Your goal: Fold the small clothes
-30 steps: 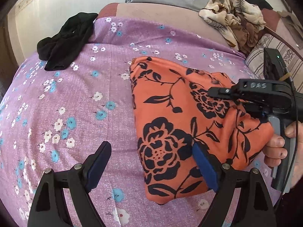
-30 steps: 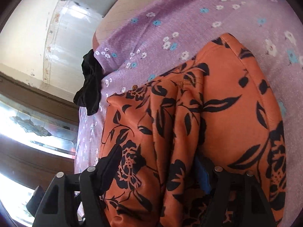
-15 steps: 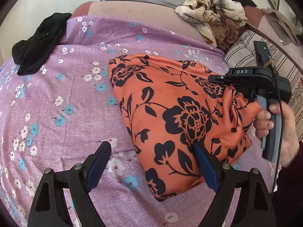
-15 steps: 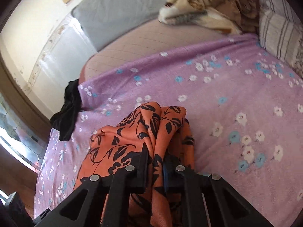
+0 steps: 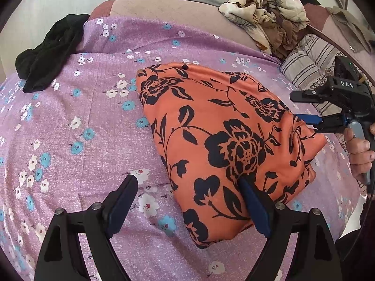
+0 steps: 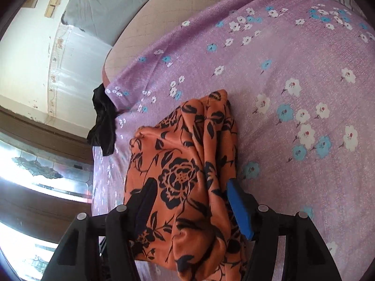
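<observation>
An orange garment with black flowers (image 5: 225, 138) lies folded on the purple flowered bedsheet (image 5: 82, 128). My left gripper (image 5: 187, 194) is open at the garment's near edge; its right finger (image 5: 255, 206) touches the cloth, its left finger is over bare sheet. My right gripper (image 5: 311, 124) is at the garment's right edge. In the right wrist view the garment (image 6: 187, 175) lies bunched between the open jaws of the right gripper (image 6: 191, 201), which do not pinch it.
A black garment (image 5: 46, 53) lies at the sheet's far left; it also shows in the right wrist view (image 6: 103, 121). A crumpled beige patterned cloth (image 5: 264, 14), a striped pillow (image 5: 304, 63) and a grey pillow (image 6: 105, 2) lie at the bed's far side.
The right gripper shut on the garment's edge half a second ago and has now opened, letting the cloth go. The garment's right side has been pulled and laid rightward.
</observation>
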A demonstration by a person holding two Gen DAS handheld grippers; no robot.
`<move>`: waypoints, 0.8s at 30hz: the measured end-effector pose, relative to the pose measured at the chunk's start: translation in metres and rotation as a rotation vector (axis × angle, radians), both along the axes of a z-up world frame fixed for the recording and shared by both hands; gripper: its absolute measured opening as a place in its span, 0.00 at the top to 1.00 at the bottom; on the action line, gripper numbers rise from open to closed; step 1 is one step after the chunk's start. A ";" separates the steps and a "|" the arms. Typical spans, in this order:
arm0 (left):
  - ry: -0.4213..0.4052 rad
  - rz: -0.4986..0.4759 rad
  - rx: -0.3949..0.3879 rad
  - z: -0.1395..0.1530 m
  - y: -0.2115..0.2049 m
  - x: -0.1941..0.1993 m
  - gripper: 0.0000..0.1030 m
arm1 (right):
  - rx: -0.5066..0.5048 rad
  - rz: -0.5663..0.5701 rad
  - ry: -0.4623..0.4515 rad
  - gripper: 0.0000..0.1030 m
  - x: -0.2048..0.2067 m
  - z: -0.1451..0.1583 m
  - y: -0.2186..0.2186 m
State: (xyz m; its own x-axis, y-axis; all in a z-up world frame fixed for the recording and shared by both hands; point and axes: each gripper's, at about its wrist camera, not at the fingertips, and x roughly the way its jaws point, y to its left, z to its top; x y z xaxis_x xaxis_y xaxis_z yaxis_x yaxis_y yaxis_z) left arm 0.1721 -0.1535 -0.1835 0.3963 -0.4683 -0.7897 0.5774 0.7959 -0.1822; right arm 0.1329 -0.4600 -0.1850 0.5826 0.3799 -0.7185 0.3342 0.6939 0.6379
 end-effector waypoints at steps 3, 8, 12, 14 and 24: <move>0.002 0.011 -0.001 0.000 0.001 0.000 0.15 | -0.093 0.029 0.035 0.37 -0.011 0.000 0.017; -0.015 0.029 0.007 0.000 0.001 -0.003 0.15 | -0.233 0.039 0.086 0.63 -0.019 -0.009 0.051; -0.030 0.047 0.025 -0.001 0.000 -0.005 0.15 | -0.364 0.039 0.070 0.78 -0.029 0.000 0.071; -0.034 0.062 0.033 -0.001 0.003 -0.004 0.15 | -0.346 0.030 0.048 0.79 -0.038 0.007 0.070; -0.041 0.102 0.068 -0.002 0.009 -0.005 0.13 | -0.185 0.084 0.136 0.71 -0.045 -0.020 0.058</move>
